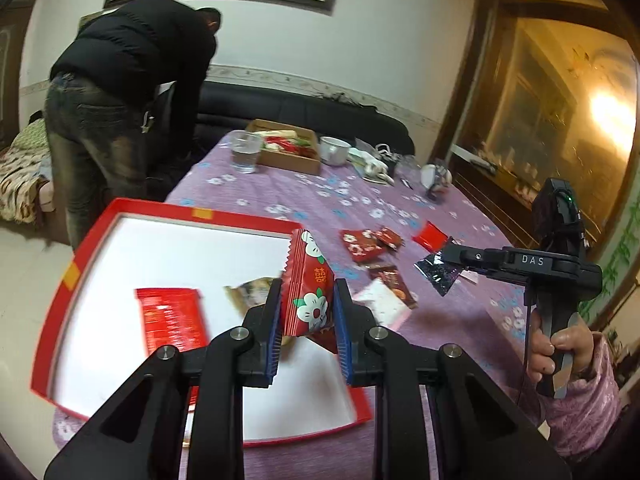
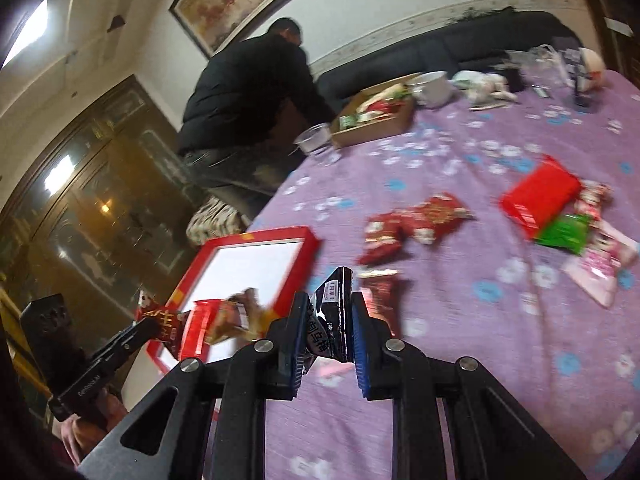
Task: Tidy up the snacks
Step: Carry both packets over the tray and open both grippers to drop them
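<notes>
My left gripper (image 1: 307, 312) is shut on a red snack packet with white flowers (image 1: 306, 280), held upright over the right part of a red-rimmed white tray (image 1: 200, 213). A red packet (image 1: 170, 318) and a tan packet (image 1: 252, 290) lie in the tray. My right gripper (image 2: 330, 332) is shut on a black foil packet (image 2: 330, 312), held above the purple cloth to the right of the tray (image 2: 296, 272). It also shows in the left wrist view (image 1: 442, 256). Loose red packets (image 2: 416, 220) lie on the cloth.
A flowered purple cloth (image 1: 360, 196) covers the table. At its far end stand a cardboard box of snacks (image 1: 290, 148), a plastic cup (image 1: 244, 152) and a white bowl (image 1: 334, 150). A red packet (image 2: 540, 196), green (image 2: 564, 230) and pink (image 2: 596, 268) packets lie right. A person (image 1: 120, 100) bends by the sofa.
</notes>
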`<state>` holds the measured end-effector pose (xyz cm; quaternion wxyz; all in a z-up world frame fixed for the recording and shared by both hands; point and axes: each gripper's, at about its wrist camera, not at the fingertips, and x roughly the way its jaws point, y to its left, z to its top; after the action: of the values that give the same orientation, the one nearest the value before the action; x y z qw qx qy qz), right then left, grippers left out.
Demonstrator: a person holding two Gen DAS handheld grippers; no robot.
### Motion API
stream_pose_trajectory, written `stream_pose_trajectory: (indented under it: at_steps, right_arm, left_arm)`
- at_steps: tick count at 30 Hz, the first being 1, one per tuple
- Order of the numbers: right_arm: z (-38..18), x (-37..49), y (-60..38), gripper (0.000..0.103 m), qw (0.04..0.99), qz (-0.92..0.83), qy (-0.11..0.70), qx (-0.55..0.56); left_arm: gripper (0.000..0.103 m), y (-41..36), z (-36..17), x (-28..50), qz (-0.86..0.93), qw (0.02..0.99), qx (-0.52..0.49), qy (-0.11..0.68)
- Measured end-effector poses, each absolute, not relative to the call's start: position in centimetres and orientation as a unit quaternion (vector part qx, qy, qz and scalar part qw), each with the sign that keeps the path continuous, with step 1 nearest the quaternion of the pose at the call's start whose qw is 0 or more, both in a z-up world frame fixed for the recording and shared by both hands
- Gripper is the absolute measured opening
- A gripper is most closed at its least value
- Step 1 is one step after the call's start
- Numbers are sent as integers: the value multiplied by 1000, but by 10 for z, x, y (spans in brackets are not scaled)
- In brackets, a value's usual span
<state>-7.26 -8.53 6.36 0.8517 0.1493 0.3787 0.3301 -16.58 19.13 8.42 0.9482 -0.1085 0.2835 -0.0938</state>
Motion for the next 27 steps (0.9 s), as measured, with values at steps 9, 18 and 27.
stream_pose_trajectory:
  at_steps: [9,18,27]
  right_arm:
    - [72,-75,7,20,831,386,383,117]
    - [61,-72,73,20,810,415,403,99]
    - [50,-63,108,20,800,422,416,94]
  left_arm:
    - [21,231,78,-171,-65,949,-130,278]
    - [21,247,69,-163,-49,947,-128,290]
    - [21,263,59,-159,-30,941,-136,307]
